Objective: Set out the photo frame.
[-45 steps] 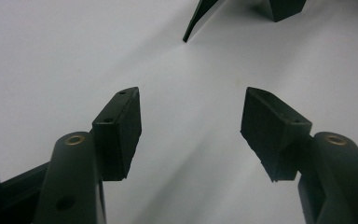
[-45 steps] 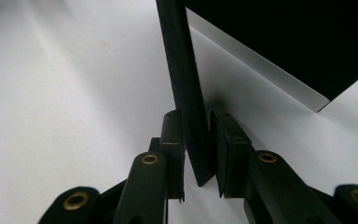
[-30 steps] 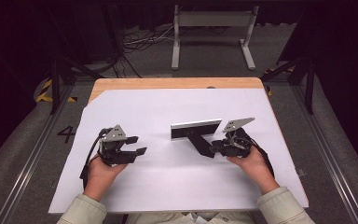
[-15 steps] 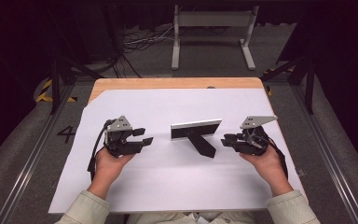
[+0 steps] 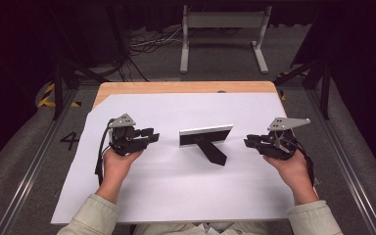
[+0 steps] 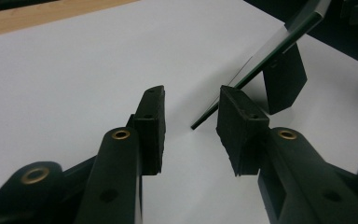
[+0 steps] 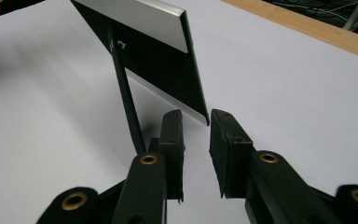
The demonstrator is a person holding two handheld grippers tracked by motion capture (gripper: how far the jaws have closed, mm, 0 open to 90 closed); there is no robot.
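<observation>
On the white-covered table (image 5: 142, 196) a photo frame (image 5: 206, 135) stood crosswise, left gripper (image 5: 149, 137) slightly nearer than right gripper (image 5: 249, 142); both sets of fingers had just been closing, grasping nothing.

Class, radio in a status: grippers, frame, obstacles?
Left gripper open, closing, nothing between. Right gripper open, empty. Picture frame stands on its prop, untouched. Nothing in the way.
</observation>
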